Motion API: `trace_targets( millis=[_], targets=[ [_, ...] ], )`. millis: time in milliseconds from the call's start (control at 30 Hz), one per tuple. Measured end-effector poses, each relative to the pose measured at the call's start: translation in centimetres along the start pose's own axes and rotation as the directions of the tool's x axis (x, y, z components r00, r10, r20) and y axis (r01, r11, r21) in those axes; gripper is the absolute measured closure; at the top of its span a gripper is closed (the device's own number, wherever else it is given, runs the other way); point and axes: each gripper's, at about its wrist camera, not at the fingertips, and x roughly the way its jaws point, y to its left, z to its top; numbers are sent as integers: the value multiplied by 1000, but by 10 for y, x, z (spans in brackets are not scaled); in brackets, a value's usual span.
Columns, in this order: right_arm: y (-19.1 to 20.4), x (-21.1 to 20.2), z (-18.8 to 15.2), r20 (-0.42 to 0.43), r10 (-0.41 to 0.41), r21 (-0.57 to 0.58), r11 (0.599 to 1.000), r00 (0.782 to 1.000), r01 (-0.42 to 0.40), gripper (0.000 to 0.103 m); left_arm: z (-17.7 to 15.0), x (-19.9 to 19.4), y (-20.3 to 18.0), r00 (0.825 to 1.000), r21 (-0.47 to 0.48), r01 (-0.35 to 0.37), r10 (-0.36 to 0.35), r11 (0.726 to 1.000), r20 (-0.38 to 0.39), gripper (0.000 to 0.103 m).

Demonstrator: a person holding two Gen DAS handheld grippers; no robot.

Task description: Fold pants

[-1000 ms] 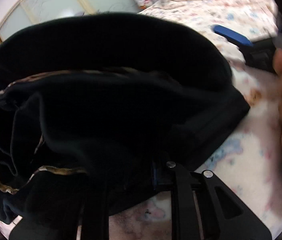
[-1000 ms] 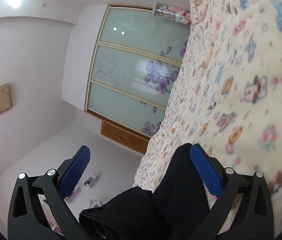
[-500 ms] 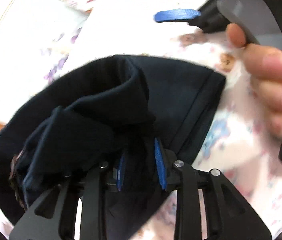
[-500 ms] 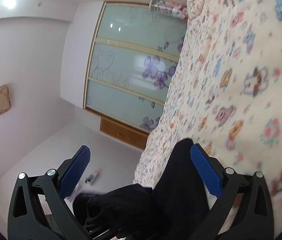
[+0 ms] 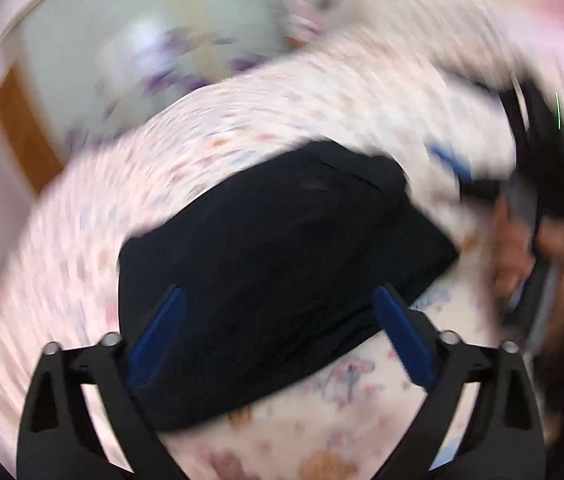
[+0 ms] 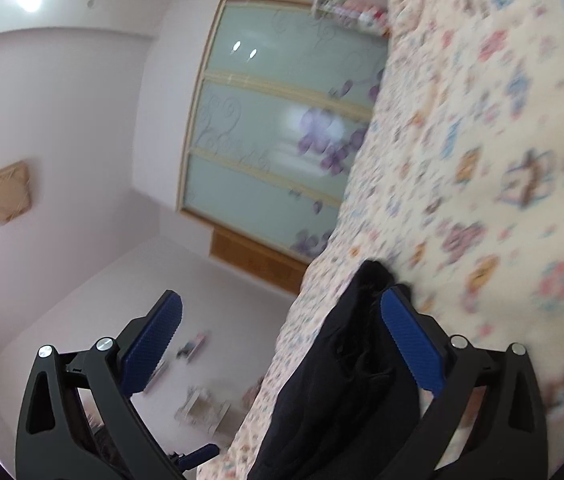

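The black pants (image 5: 282, 264) lie in a folded bundle on the patterned bed cover (image 5: 321, 440). My left gripper (image 5: 278, 340) is open just above the bundle's near edge, its blue pads wide apart and holding nothing. In the right wrist view the pants (image 6: 345, 392) lie along the bed cover (image 6: 481, 160). My right gripper (image 6: 282, 344) is open around their edge and grips nothing. The right gripper (image 5: 493, 160) also shows in the blurred left wrist view, held by a hand (image 5: 521, 240).
A frosted glass wardrobe with purple flowers (image 6: 282, 140) stands past the bed's edge. The floor (image 6: 162, 320) lies beside the bed with small items on it. The left gripper's pad (image 6: 198, 454) shows at the bottom of the right wrist view.
My left gripper has opened and let go of the pants, which now lie in a flat bundle on the bed. The left view is swinging fast. The right gripper has stayed open.
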Motion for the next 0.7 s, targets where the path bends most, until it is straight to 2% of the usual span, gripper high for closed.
trace_targets(
  millis=[33, 67, 100, 133, 167, 200, 233, 300, 333, 400, 433, 500, 533, 567, 667, 700],
  targets=[
    [3, 3, -1, -21, 12, -14, 1000, 1000, -13, 10, -5, -10, 27, 999, -106, 28, -25, 994, 35, 2],
    [9, 7, -3, -49, 19, -42, 999, 999, -21, 12, -17, -25, 52, 996, -210, 43, -25, 977, 85, 2],
    [16, 10, -6, -84, 16, -72, 997, 996, -22, 14, -31, -39, 72, 991, -301, 34, 7, 953, 133, 2],
    [25, 16, -9, -147, 4, -94, 995, 989, -18, 15, -41, -45, 77, 987, -340, 24, 32, 940, 158, 2],
    [35, 20, -15, -228, -2, -96, 995, 974, -20, 15, -58, -57, 91, 976, -396, 9, 78, 918, 203, 2],
    [43, 21, -20, -276, -16, -98, 995, 961, -12, 15, -66, -64, 95, 965, -435, -8, 122, 900, 234, 2],
    [51, 21, -26, -303, -42, -110, 994, 952, 9, 15, -82, -74, 107, 946, -476, -28, 177, 879, 272, 2],
    [60, 24, -35, -358, -123, -131, 988, 926, 81, 15, -102, -80, 109, 923, -522, -48, 237, 852, 303, 2],
    [61, 27, -40, -394, -196, -131, 979, 898, 156, 15, -108, -78, 97, 915, -531, -54, 255, 846, 312, 2],
    [59, 33, -45, -430, -270, -116, 963, 861, 244, 20, -123, -66, 92, 897, -528, -77, 291, 846, 334, 2],
    [55, 37, -47, -447, -327, -110, 944, 833, 312, 22, -124, -65, 90, 895, -525, -77, 291, 848, 338, 2],
    [50, 46, -50, -462, -406, -110, 908, 788, 403, 23, -126, -62, 88, 914, -519, -59, 255, 853, 316, 2],
    [48, 49, -52, -455, -436, -117, 894, 776, 434, 23, -122, -59, 88, 928, -515, -50, 231, 856, 293, 2],
    [47, 51, -53, -444, -470, -123, 875, 763, 468, 28, -132, -61, 78, 931, -507, -41, 217, 861, 294, 2],
    [41, 59, -53, -394, -531, -117, 839, 750, 532, 32, -137, -56, 77, 927, -502, -29, 212, 864, 310, 2],
    [38, 62, -54, -370, -562, -116, 818, 740, 563, 32, -138, -56, 78, 928, -505, -15, 201, 863, 314, 2]
  ],
)
